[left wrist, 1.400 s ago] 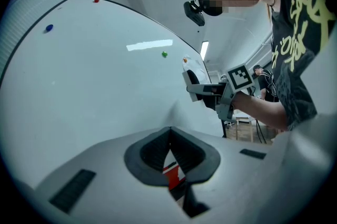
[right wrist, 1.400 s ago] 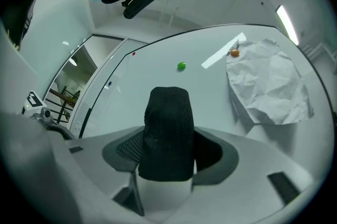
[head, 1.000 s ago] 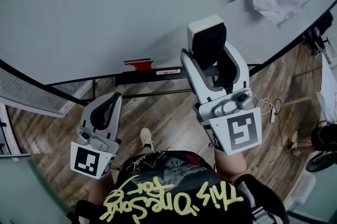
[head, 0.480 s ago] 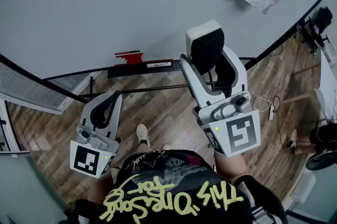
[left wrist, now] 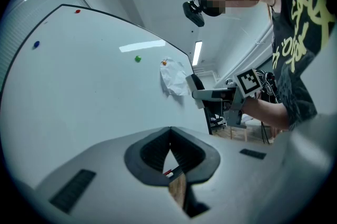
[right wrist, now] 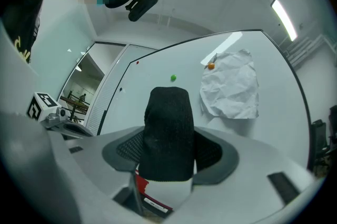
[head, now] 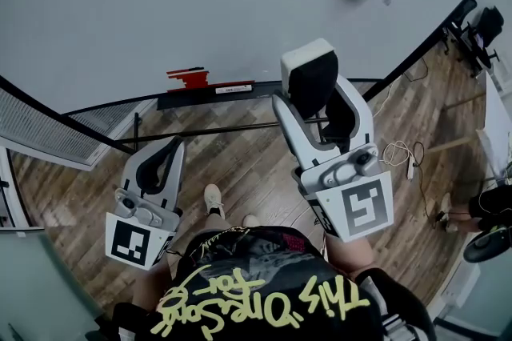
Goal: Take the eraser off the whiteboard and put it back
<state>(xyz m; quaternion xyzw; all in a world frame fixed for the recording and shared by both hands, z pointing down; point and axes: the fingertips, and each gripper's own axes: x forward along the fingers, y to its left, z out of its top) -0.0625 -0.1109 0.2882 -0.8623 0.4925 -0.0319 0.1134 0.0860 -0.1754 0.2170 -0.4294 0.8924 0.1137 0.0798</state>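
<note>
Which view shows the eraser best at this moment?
The right gripper view: the eraser fills the centre, black felt face toward the camera, clamped in the tongs of the right gripper. The head view shows its white back and dark felt before the whiteboard. The left gripper view shows it small and far.

Both of my tongs were pale grey moulded shells. The left gripper (head: 166, 158) and the right gripper (head: 318, 95) each had black ribbed pads (left wrist: 152, 152) inside the jaws and a black-and-white marker cube (head: 132, 242) at the rear. Behind them was a black shirt (head: 240, 251) with yellow script lettering.
</note>
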